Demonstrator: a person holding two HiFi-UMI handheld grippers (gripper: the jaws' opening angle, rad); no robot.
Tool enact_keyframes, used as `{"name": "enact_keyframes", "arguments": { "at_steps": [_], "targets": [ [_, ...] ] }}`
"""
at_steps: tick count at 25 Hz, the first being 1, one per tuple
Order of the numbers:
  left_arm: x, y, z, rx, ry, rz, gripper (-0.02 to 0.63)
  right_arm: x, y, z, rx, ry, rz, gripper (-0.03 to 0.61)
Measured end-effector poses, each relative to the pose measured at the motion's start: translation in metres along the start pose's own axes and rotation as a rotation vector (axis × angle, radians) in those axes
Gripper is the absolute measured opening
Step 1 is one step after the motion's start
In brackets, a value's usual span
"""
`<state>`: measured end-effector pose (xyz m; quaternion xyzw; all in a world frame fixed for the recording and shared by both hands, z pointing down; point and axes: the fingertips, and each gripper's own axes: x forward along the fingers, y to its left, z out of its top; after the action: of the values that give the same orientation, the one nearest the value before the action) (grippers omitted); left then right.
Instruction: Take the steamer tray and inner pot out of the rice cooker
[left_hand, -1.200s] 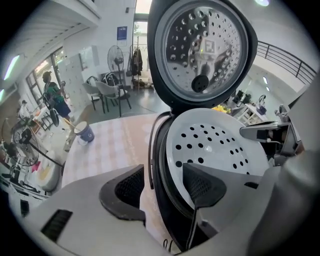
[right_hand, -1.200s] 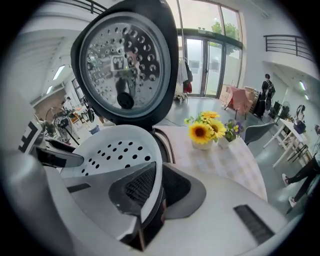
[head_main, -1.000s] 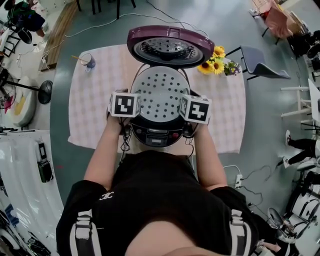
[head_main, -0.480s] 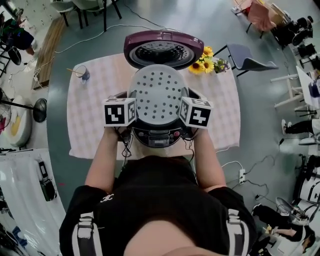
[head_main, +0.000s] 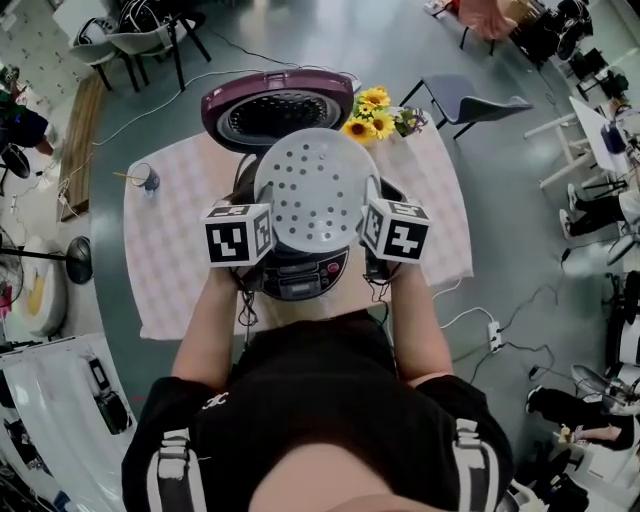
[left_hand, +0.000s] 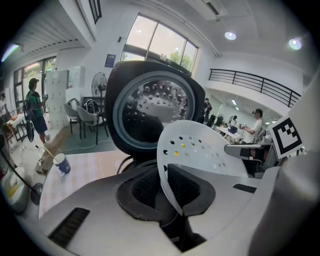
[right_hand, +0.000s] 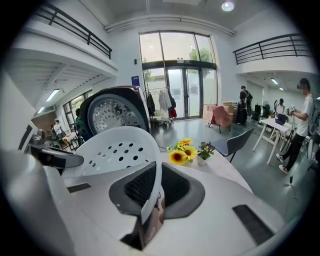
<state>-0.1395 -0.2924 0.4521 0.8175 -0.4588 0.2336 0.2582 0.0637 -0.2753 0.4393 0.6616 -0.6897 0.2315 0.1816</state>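
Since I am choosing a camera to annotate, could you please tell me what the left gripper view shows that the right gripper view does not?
Only the left gripper view shows the blue cup with a stick in it. Only the right gripper view shows the sunflowers and the grey chair. Both show the perforated steamer tray, its rim clamped by the left gripper and the right gripper, and the rice cooker's open lid behind it.

I count two grippers, the left gripper (left_hand: 171, 190) and the right gripper (right_hand: 151, 197), one steamer tray (head_main: 315, 195) between their jaws, one rice cooker (head_main: 297, 282) beneath, one paper cup (head_main: 148, 181) leftward, one sunflower bunch (head_main: 372, 112) beyond.
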Motion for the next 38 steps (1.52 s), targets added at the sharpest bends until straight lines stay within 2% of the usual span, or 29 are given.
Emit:
{"name": "enact_keyframes", "arguments": {
  "at_steps": [4, 9, 23, 30, 34, 38],
  "targets": [
    [0.012, -0.039, 0.010, 0.044, -0.018, 0.001, 0.046, -0.011, -0.039, 0.004, -0.015, -0.026, -0.029, 0.036],
    [0.034, -0.104, 0.019, 0.057, -0.031, -0.011, 0.044, -0.031, -0.105, 0.004, -0.011, -0.046, -0.040, 0.037],
    [0.124, -0.255, 0.000, 0.065, 0.008, -0.051, 0.048, -0.043, -0.277, -0.030, 0.014, -0.007, -0.084, 0.035],
    [0.177, -0.281, -0.013, 0.023, 0.043, -0.060, 0.046, -0.017, -0.325, -0.046, 0.000, 0.030, -0.084, 0.035],
    [0.211, -0.284, -0.025, -0.004, 0.074, -0.056, 0.046, 0.009, -0.344, -0.060, -0.001, 0.049, -0.065, 0.035],
    [0.239, -0.280, -0.036, 0.004, 0.094, -0.032, 0.046, 0.035, -0.357, -0.080, 0.028, 0.073, -0.047, 0.035]
  ]
}}
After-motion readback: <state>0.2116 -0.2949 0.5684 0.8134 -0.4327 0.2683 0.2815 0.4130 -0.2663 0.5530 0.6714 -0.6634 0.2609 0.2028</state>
